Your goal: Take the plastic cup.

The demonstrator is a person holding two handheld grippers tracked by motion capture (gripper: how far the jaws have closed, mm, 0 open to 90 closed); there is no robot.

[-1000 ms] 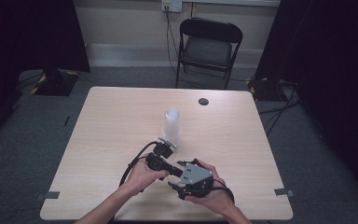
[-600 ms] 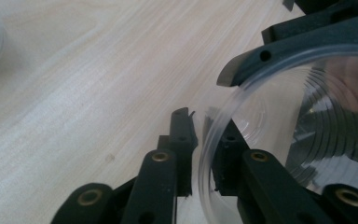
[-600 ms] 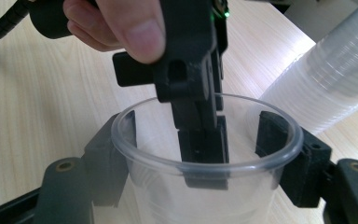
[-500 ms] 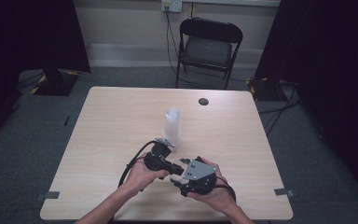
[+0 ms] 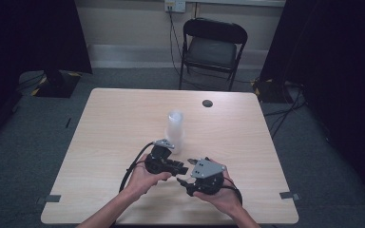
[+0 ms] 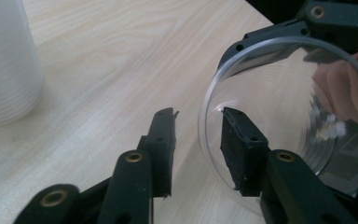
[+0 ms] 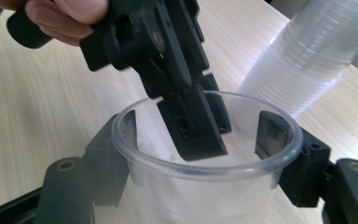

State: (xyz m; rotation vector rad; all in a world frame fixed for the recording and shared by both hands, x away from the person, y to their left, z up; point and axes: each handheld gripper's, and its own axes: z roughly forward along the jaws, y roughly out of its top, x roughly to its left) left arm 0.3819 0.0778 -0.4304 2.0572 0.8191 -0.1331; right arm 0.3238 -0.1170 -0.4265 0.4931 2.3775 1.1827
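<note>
Two grippers meet, lower centre | right gripper [image 7: 200, 175] clamps clear plastic cup [image 7: 205, 182] outside | left gripper [image 6: 198, 140] spread, straddling rim (one jaw inside) | pinch gently; thin wall buckles

No readable text, label, brand, number or sign appears on anything in these views.

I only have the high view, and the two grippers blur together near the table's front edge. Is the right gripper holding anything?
Observer: Yes. The right gripper grips a clear cup, with one jaw against each side of its wall.
Operator: What is the left one doing?
Observer: The left gripper straddles the cup's rim, one jaw inside and one outside. There is a gap on both sides, so it is not pinched.
Operator: What is the pale thing behind them?
Observer: It is a stack of cups standing on the table, apart from the held cup.
</note>
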